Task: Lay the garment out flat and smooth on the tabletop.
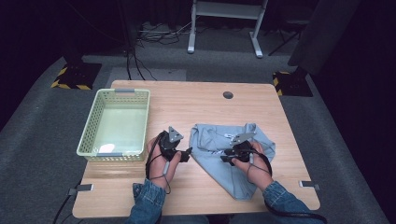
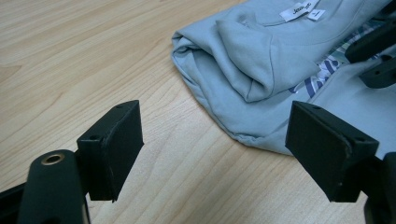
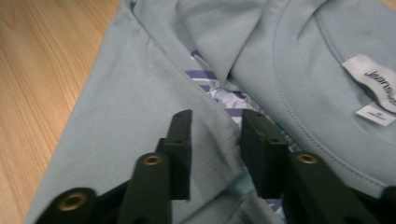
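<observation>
A light blue T-shirt [image 1: 212, 140] lies partly folded on the wooden table [image 1: 187, 102], collar and white label [image 3: 373, 88] facing up, with a blue-and-white print showing inside the fold. My right gripper [image 1: 225, 158] rests on top of the shirt [image 3: 140, 93]. In the right gripper view its jaws [image 3: 215, 149] stand a little apart, astride a stitched hem edge, and the cloth lies between them without being pinched. My left gripper [image 1: 187, 154] hovers just left of the shirt. In the left gripper view it [image 2: 219, 140] is wide open over bare wood, close to the folded sleeve [image 2: 252, 70].
A pale green mesh basket [image 1: 88, 126] sits at the table's left side, close to my left hand. A round cable hole [image 1: 228, 94] is near the far edge. Cables trail from both grippers toward the near edge.
</observation>
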Demonstrator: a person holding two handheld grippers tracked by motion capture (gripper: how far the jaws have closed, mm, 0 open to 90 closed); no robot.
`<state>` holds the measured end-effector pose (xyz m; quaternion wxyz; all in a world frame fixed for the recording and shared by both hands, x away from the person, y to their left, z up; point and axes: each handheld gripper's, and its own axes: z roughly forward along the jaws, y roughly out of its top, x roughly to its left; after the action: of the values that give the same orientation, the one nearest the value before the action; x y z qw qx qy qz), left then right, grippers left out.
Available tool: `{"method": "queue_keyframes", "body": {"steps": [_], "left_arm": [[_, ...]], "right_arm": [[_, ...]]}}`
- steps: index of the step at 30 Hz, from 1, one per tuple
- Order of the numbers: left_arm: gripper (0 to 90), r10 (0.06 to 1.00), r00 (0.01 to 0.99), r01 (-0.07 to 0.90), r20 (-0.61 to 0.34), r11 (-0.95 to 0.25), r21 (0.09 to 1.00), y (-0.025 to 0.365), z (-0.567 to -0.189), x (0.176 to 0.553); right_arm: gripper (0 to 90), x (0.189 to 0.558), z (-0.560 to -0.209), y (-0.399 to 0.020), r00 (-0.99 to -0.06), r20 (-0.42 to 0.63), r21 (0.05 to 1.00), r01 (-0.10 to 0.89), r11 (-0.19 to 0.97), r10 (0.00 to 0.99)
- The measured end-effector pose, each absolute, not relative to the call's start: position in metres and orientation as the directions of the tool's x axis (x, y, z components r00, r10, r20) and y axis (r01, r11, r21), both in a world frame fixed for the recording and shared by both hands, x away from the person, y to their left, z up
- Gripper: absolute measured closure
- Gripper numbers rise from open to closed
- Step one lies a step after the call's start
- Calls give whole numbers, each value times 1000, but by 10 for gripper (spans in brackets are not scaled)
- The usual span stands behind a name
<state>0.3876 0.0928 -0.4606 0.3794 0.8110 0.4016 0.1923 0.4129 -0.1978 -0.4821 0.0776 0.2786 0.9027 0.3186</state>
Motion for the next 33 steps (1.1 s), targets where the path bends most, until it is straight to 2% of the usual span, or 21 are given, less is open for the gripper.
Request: {"method": "queue_keyframes", "body": {"steps": [2, 5, 22, 29, 33], "left_arm": [[187, 797, 603, 505, 8, -390, 770, 93, -461, 388], [187, 798, 603, 507, 8, -391, 769, 94, -461, 388], [184, 798, 603, 498, 11, -387, 776, 92, -458, 386], [183, 798, 602, 494, 11, -384, 780, 94, -455, 385], [183, 799, 601, 496, 7, -379, 781, 93, -456, 385]], "right_arm": [[812, 413, -483, -198, -840, 23, 615, 439, 655, 542], [858, 412, -481, -199, -846, 29, 617, 434, 656, 533], [867, 387, -441, -189, -876, -7, 685, 348, 640, 483], [868, 364, -424, -164, -918, -15, 703, 272, 657, 396], [846, 341, -419, -142, -962, 49, 712, 221, 666, 267]]}}
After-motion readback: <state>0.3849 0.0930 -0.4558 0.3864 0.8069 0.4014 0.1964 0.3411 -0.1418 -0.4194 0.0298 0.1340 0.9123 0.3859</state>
